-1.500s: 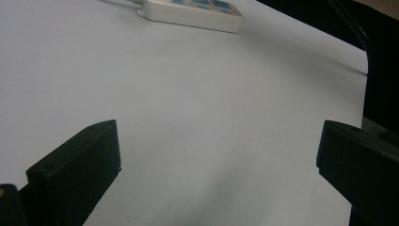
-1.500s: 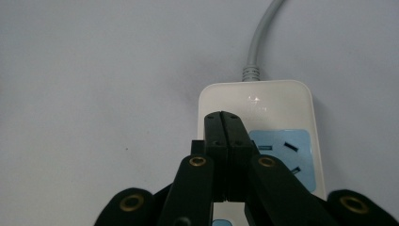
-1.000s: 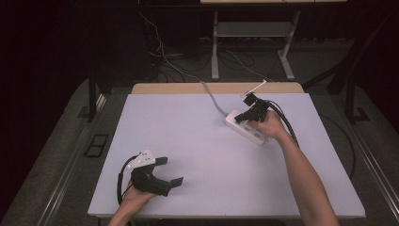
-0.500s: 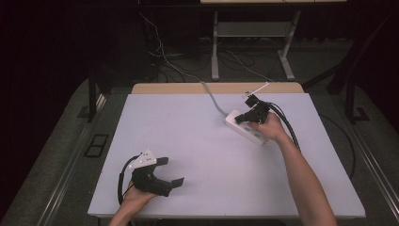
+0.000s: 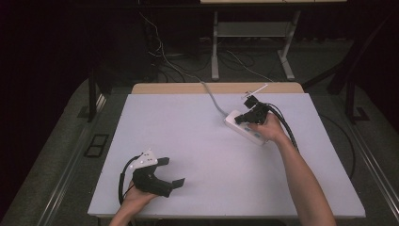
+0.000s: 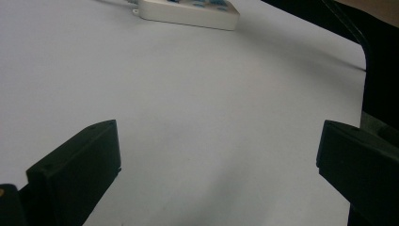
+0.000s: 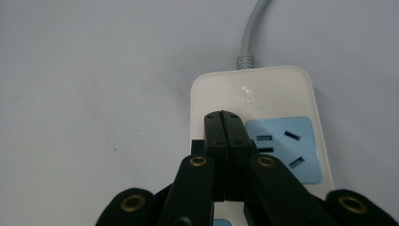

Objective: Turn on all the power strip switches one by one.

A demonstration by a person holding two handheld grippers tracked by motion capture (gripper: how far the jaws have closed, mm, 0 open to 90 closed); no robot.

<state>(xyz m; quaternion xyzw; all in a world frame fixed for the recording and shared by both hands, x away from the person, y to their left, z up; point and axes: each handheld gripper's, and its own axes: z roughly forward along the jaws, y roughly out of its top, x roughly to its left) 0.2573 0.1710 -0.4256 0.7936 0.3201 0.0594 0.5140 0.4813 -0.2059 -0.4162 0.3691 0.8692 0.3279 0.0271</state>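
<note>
A white power strip (image 5: 252,132) with blue socket faces lies at the table's far right, and its grey cord (image 5: 211,96) runs off the back edge. My right gripper (image 5: 240,118) is shut, its joined tips resting on top of the strip (image 7: 282,103) beside the first blue socket (image 7: 287,141), near the cord end (image 7: 251,28). Nothing shows between the jaws of this right gripper (image 7: 223,117). At the front left, my left gripper (image 5: 173,171) rests on the table, open and empty. The left gripper (image 6: 219,141) faces the strip (image 6: 188,12) across bare tabletop.
The white table (image 5: 188,122) has a wooden strip along its back edge (image 5: 188,88). Black cables (image 5: 287,127) trail from the right gripper along the forearm. Beyond the table are a metal stand (image 5: 254,52) and loose floor cables.
</note>
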